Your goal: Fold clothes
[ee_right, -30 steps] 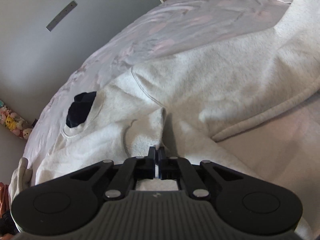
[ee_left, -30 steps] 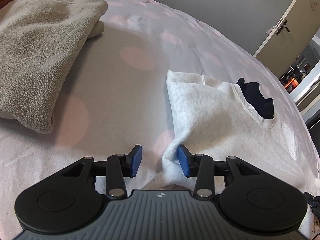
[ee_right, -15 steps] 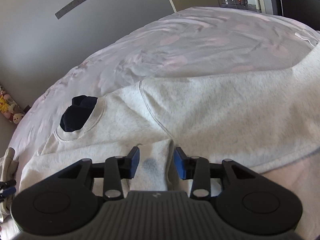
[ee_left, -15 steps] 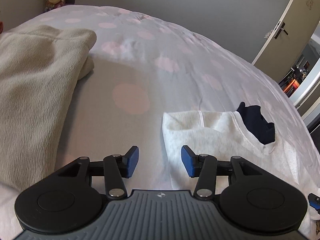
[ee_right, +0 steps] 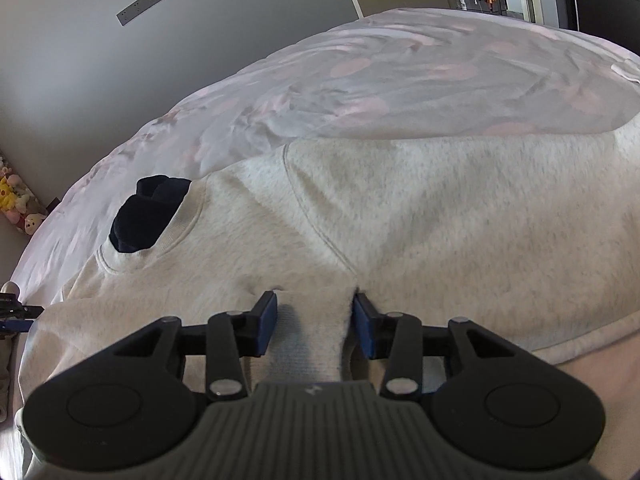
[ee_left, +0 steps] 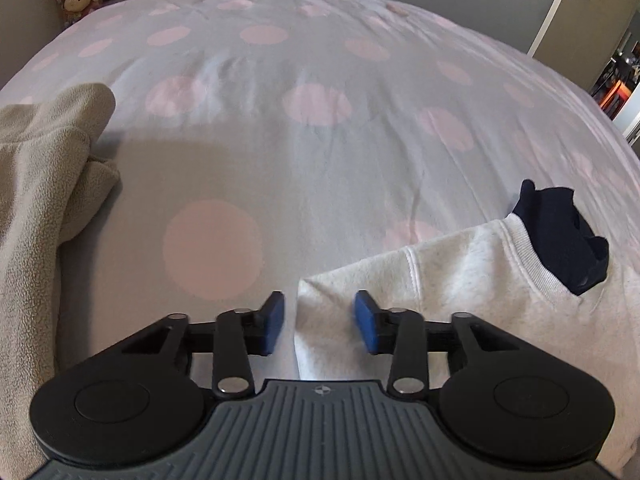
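Both tongs gape over the sweatshirt [ee_right: 400,208], left tongs [ee_left: 319,322] closing.

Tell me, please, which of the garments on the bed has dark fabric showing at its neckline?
The light grey sweatshirt: a navy piece sticks out of its ribbed collar. The beige fleece at the left edge shows nothing dark.

My left gripper [ee_left: 319,322] closing, pads not pressing | sweatshirt [ee_left: 460,280] corner between jaws | beige fleece [ee_left: 44,184] far left on spotted bedspread [ee_left: 320,80]
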{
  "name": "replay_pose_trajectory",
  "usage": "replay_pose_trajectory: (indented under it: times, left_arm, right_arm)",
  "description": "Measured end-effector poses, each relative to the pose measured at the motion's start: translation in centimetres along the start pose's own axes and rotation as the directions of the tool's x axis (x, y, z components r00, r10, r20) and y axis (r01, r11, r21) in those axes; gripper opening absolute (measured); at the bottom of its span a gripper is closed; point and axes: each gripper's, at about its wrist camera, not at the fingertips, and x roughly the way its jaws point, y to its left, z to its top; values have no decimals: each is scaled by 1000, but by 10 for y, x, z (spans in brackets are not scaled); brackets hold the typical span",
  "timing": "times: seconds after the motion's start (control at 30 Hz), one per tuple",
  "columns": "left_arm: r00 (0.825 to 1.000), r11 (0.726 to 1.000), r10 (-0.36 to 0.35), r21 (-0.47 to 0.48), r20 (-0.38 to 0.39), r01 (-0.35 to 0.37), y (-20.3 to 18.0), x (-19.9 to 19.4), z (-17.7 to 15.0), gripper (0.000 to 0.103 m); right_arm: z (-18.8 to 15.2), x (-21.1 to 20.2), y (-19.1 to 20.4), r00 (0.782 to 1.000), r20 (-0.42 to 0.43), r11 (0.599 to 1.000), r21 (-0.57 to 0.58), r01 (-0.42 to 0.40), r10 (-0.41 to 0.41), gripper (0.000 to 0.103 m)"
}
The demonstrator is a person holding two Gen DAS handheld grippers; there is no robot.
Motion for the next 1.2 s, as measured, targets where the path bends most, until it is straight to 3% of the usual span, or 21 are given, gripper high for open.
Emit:
replay_pose_trajectory:
  times: [0.07, 0.1, 0.23, 0.4, 0.47, 0.53, 0.6, 0.73, 0.87, 1.0, 1.13, 1.2]
  left_arm:
    - [1000, 1000, 13, 14, 12, -14, 1, -1, -3, 8]
    - [1000, 1000, 19, 21, 20, -19, 1, -1, -5, 5]
    - [997, 1000, -1, 29, 79, -1, 11, -16, -6, 3]
    - [988, 997, -71, 28, 140, 68, 23, -34, -2, 3]
    - [989, 998, -60, 19, 135, 58, 29, -27, -2, 3]
    - [990, 999, 14, 27, 144, -18, 33, -21, -4, 0]
    - [989, 999, 47, 4, 139, -48, 45, -19, -4, 0]
    - [993, 1000, 3, 11, 119, -5, 51, -27, -9, 1]
    - [986, 995, -95, -27, 137, 100, 44, -45, -26, 28]
    - [977, 988, -152, 2, 149, 153, 27, -67, -57, 27]
    - [988, 996, -66, 67, 143, 56, 5, -81, -92, 28]
    - [988, 997, -72, 36, 138, 67, 7, -79, -106, 34]
  right_arm:
    - [-2, -2, 2, 1000, 11, 1000, -23, 11, -11, 28]
    - [-2, -3, 3, 1000, 20, 999, -36, 21, -20, 12]
    - [1, -11, 4, 997, 75, 999, -48, 16, -12, 6]
    - [11, -24, 16, 978, 203, 996, -84, -26, 43, 5]
    - [16, -24, 21, 970, 238, 994, -104, -35, 59, 5]
    - [19, -17, 20, 969, 244, 995, -97, -26, 49, 5]
    - [19, -7, 15, 977, 212, 997, -77, -5, 21, 5]
    - [14, 8, 3, 987, 159, 998, -59, 6, 3, 7]
    - [12, 8, -2, 989, 147, 1000, -10, -6, 7, 16]
    - [8, -10, 1, 984, 178, 999, -33, 31, -24, 20]
    - [0, -20, 5, 985, 169, 998, -54, 26, -16, 22]
    - [-4, -19, 7, 988, 152, 998, -64, 24, -14, 30]
